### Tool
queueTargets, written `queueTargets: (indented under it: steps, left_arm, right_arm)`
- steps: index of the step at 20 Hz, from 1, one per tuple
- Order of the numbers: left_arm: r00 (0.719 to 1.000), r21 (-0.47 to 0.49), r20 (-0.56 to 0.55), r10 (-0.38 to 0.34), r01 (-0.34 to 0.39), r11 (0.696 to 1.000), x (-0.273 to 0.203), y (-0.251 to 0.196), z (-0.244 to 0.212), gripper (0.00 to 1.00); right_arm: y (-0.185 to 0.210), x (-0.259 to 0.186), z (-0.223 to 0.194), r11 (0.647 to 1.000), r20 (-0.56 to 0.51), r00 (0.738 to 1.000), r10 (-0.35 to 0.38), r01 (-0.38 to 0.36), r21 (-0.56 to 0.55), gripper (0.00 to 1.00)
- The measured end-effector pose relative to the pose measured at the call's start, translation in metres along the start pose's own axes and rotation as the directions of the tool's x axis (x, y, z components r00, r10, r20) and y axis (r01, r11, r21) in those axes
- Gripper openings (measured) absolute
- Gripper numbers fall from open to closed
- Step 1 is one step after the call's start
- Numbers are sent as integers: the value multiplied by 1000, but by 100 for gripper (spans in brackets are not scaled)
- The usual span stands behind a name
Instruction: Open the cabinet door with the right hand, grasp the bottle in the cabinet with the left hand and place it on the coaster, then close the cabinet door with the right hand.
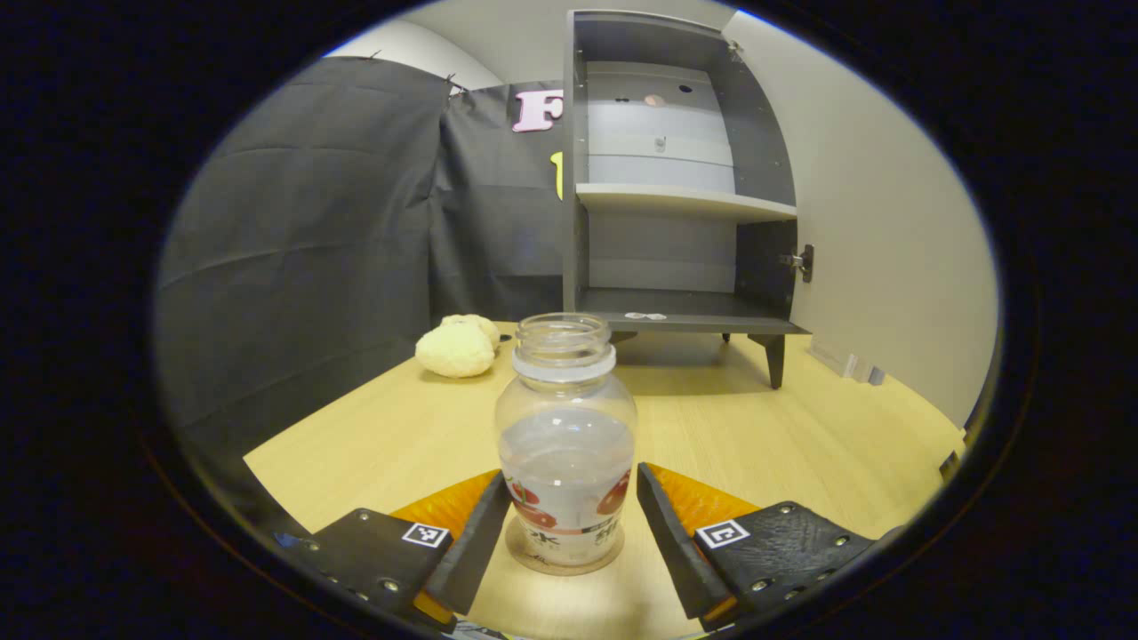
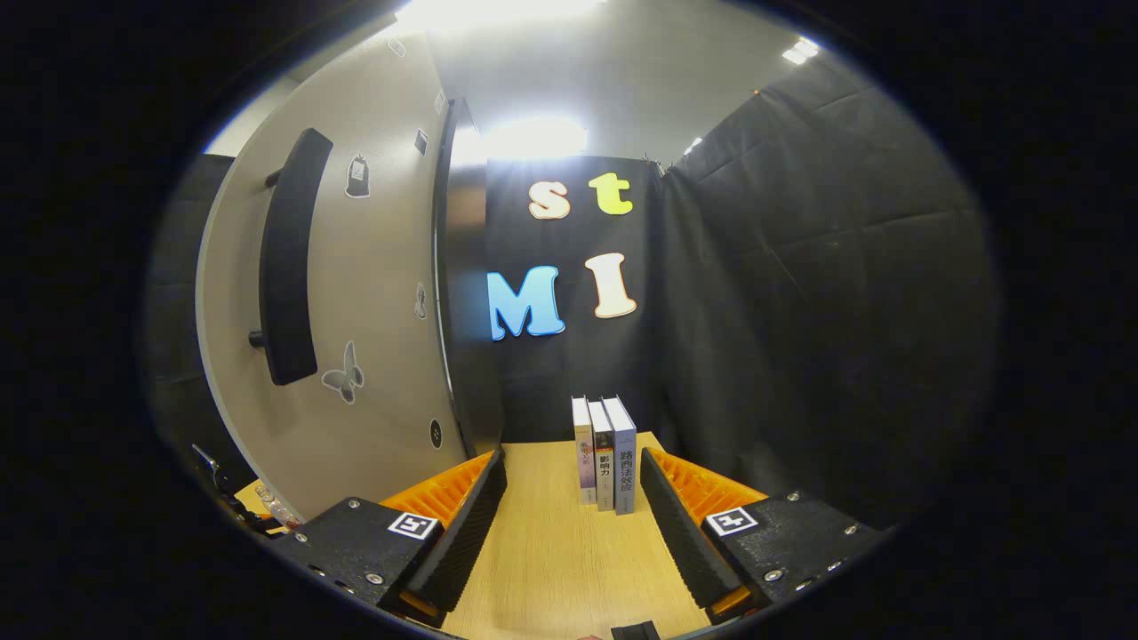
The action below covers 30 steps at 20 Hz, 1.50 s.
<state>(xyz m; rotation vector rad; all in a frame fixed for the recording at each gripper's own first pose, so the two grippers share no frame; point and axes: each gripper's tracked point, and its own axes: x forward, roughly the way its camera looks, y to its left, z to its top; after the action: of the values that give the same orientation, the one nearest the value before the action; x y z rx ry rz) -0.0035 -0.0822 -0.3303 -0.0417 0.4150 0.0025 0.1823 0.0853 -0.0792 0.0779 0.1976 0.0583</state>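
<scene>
Left gripper [image 1: 569, 524]: apart around bottle [image 1: 565, 444], released on coaster [image 1: 564, 560].
Right gripper [image 2: 569, 516]: open, empty.
Next: push door [image 2: 356, 311] shut.

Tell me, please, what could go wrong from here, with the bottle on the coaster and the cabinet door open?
1. The uncapped bottle holds liquid; the left gripper fingers flank it closely, so a skewed withdrawal might tip it off the coaster.
2. The cabinet door stands wide open; the right gripper must reach its handle without clipping the books.
</scene>
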Motion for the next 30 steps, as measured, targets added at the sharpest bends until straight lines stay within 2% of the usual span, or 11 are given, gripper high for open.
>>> queueTargets:
  steps: [9, 10, 12, 17, 19, 20, 24, 25, 28, 29, 30]
  left_arm:
    - [989, -15, 150, 12, -10, 1000, -48, 7, 119, 89]
    - [987, -18, 156, 32, -30, 999, -56, 13, 130, 85]
    - [982, -21, 177, 72, -69, 997, -67, 27, 157, 85]
    - [967, -55, 244, 75, -64, 996, -86, 46, 209, 85]
    - [966, -56, 249, 70, -58, 997, -87, 56, 215, 85]
    - [966, -59, 251, 64, -51, 997, -85, 62, 218, 81]
    - [959, -82, 274, 76, -56, 995, -86, 95, 228, 84]
    - [959, -88, 272, 75, -52, 995, -86, 104, 226, 85]
    - [957, -94, 278, 78, -54, 994, -86, 135, 227, 85]
    - [957, -94, 279, 79, -55, 994, -85, 144, 226, 81]
    - [956, -95, 281, 77, -53, 994, -83, 154, 227, 85]
  right_arm:
    - [4, 14, 20, 999, 40, 999, 36, -37, 20, 93]
    - [5, 14, 25, 999, 45, 998, 37, -38, 15, 94]
    - [6, 11, 37, 999, 59, 998, 34, -35, 13, 94]
    - [14, -4, 77, 999, 112, 994, 9, -14, 43, 93]
    - [21, -13, 92, 999, 144, 990, -10, 5, 33, 93]
    - [26, -18, 98, 1000, 157, 988, -13, 9, 27, 93]
    - [57, -30, 114, 1000, 184, 983, -16, 15, 8, 91]
    - [56, -33, 116, 999, 189, 981, -48, 50, -10, 94]
    - [59, -39, 115, 993, 186, 977, -102, 111, -36, 91]
    - [63, -39, 115, 992, 181, 977, -113, 120, -29, 90]
    - [68, -40, 114, 992, 177, 977, -120, 126, -20, 87]
